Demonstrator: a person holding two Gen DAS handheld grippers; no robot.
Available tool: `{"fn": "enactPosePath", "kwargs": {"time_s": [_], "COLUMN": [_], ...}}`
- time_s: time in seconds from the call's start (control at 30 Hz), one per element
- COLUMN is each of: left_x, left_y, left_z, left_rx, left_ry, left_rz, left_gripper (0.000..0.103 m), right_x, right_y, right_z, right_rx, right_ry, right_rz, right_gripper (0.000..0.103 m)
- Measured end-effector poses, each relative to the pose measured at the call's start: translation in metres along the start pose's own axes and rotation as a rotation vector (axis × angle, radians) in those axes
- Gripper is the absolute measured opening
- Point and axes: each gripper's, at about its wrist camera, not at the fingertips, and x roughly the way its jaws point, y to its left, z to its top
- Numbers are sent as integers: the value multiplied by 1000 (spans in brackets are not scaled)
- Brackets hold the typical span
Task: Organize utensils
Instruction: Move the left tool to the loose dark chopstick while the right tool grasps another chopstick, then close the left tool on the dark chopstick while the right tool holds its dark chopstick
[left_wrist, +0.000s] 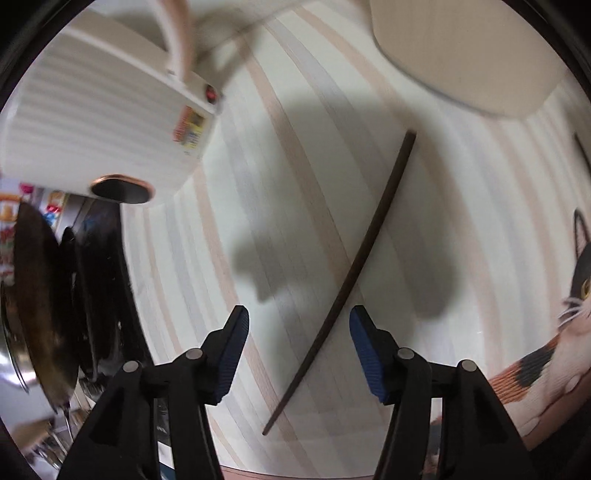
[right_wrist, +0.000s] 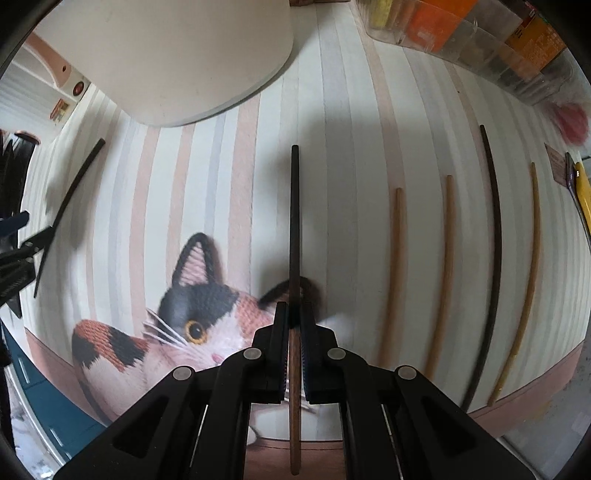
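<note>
Right wrist view: right gripper (right_wrist: 294, 314) clamped on a dark chopstick (right_wrist: 294, 221); left gripper (left_wrist: 297, 321) apart over another chopstick (left_wrist: 354, 266).

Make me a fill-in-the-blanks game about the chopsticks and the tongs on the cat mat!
1. The right tongs are shut on one dark ____.
2. The left tongs are ____, with a dark chopstick lying between them on the mat.
3. Right of the held chopstick lie ____ more sticks in a row.
4. The mat shows a picture of a ____.

Missing words: chopstick; open; four; cat
</note>
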Motion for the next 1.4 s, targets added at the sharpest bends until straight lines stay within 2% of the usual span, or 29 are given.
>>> {"fn": "enactPosePath", "kwargs": {"time_s": [0.03,0.07,0.1,0.13,0.2,0.27,0.3,0.47,0.57,0.6,0.67,0.83,0.9,0.97,1.0,1.03,1.13,1.2,1.23,1.33,1.37,1.4], "left_x": [-1,-2,-3,-3,-7,-9,-10,-18,-19,-21,-30,-48,-53,-49,-48,-47,-47,-49,-51,-60,-60,-64], "left_y": [-1,-1,0,2,1,5,5,-1,-6,-10,-15,-41,-49,-51,-50,-49,-43,-35,-35,-55,-69,-75], "left_z": [1,2,3,3,5,2,-4,-36,-61,-65,-65,-57,-51,-38,-29,-25,-25,-25,-22,-14,2,3], "left_rx": [4,-1,-16,-47,-85,-153,-189,-452,-568,-588,-592,-505,-495,-504,-514,-529,-564,-538,-521,-491,-490,-488], "left_ry": [-7,-7,1,20,31,30,34,104,121,123,106,56,52,50,45,32,16,-9,-13,-18,-19,-17], "left_rz": [-18,-38,-91,-148,-143,-170,-191,-425,-507,-514,-488,-336,-307,-252,-240,-261,-297,-293,-290,-273,-277,-279], "left_gripper": [50,38,25,5,5,5,5,4,4,4,7,11,20,44,46,46,43,22,6,4,4,4], "right_x": [2,2,2,4,5,4,11,9,8,16,16,10,10,9,9,9,15,15,16,22,20,20], "right_y": [5,13,14,20,26,29,32,27,26,30,29,35,37,40,40,39,41,39,38,36,35,35], "right_z": [4,11,14,20,19,21,12,8,2,-5,-12,-21,-22,-22,-23,-24,-22,-23,-22,-17,-17,-18], "right_rx": [3,7,9,10,12,7,6,-11,-25,-29,-47,-111,-120,-123,-126,-128,-115,-101,-95,-94,-98,-104], "right_ry": [1,1,1,0,-1,-1,-2,1,3,4,6,7,11,11,10,8,5,-1,-7,-19,-21,-20], "right_rz": [-1,-3,-3,-2,-1,2,4,22,31,32,29,-7,-17,-20,-21,-20,-12,-6,-2,4,6,9], "right_gripper": [6,6,6,6,6,6,6,6,6,6,6,6,6,6,6,6,6,6,6,6,6,6]}}
